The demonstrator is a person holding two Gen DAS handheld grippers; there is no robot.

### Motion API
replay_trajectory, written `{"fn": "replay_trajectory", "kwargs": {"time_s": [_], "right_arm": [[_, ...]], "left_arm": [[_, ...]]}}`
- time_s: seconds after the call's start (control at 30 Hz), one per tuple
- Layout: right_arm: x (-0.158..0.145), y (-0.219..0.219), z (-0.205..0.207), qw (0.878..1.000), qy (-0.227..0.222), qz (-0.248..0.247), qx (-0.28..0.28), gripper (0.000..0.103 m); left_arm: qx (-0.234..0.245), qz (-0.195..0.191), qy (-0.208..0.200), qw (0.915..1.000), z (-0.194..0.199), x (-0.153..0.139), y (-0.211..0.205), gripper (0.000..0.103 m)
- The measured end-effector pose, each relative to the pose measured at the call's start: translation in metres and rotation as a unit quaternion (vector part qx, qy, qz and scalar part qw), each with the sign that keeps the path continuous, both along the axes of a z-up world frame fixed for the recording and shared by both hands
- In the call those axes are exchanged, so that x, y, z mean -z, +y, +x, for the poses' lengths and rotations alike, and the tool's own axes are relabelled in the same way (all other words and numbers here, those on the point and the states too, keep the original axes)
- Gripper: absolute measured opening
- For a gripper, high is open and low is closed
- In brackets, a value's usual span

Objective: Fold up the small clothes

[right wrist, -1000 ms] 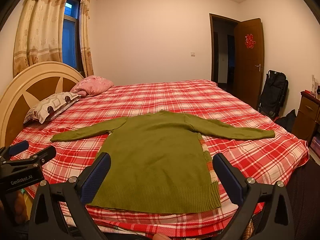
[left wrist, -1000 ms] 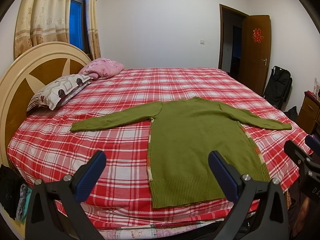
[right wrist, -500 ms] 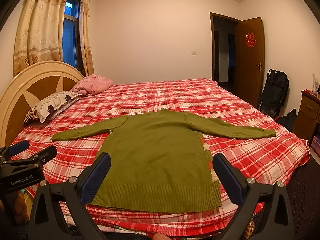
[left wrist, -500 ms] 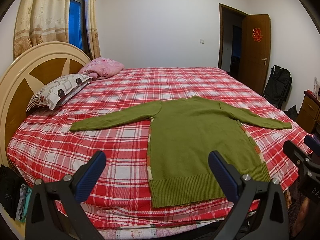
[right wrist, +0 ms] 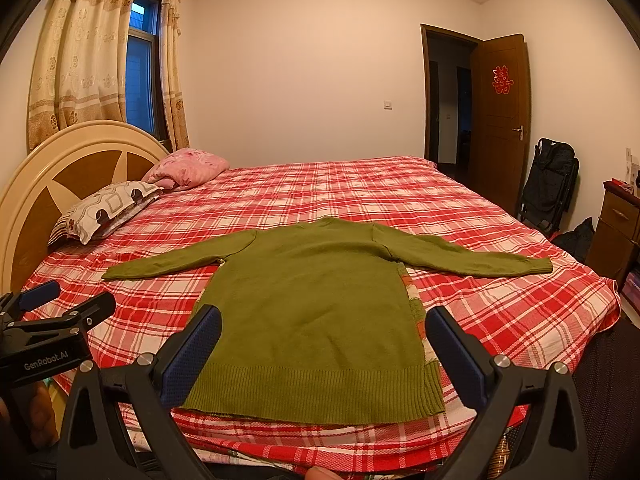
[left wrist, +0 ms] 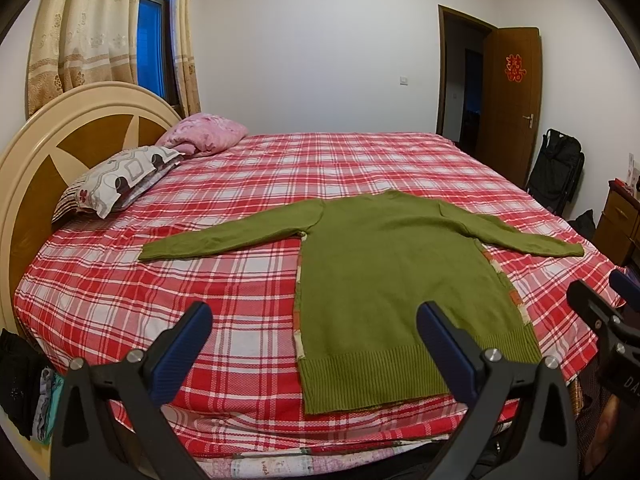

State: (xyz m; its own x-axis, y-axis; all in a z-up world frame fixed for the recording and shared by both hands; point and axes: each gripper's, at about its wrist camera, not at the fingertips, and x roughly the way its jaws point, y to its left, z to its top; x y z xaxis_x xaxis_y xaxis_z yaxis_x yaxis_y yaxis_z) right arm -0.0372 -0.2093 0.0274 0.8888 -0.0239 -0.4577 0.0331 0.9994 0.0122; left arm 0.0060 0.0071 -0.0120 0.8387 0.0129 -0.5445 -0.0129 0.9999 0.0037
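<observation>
A bedroom with a red plaid bedspread (left wrist: 248, 280): the green sweater (right wrist: 312, 304) lies flat near the bed's foot edge, sleeves outstretched. Nothing has shifted over the last second — the left gripper (left wrist: 314, 336) and right gripper (right wrist: 323, 338) stay spread wide, empty, above the hem. Folding hasn't started.

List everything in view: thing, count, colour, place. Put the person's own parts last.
sweater: one, olive green, flat on the near bed, sleeves spread
bedspread: one, red and white plaid, covering the bed
patterned pillow: one, white with dark shapes, by the headboard
pink pillow: one, beyond the patterned pillow
headboard: one, cream and brown, left
curtains: beige, at the window
door: one, brown, open, red ornament
black bag: one, right wall
dresser: one, brown, far right
left claw: open, above the bed edge
right claw: open, above the sweater hem
</observation>
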Motion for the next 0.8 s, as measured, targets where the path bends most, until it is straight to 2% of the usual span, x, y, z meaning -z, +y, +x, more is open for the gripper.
{"fn": "replay_trajectory", "kwargs": {"time_s": [0.8], "right_arm": [[0.0052,0.0013,0.002,1.0,0.009,0.003,-0.003,0.102]], "left_arm": [[0.0,-0.003,0.01,0.9999,0.0054,0.0056,0.0022,0.103]]}}
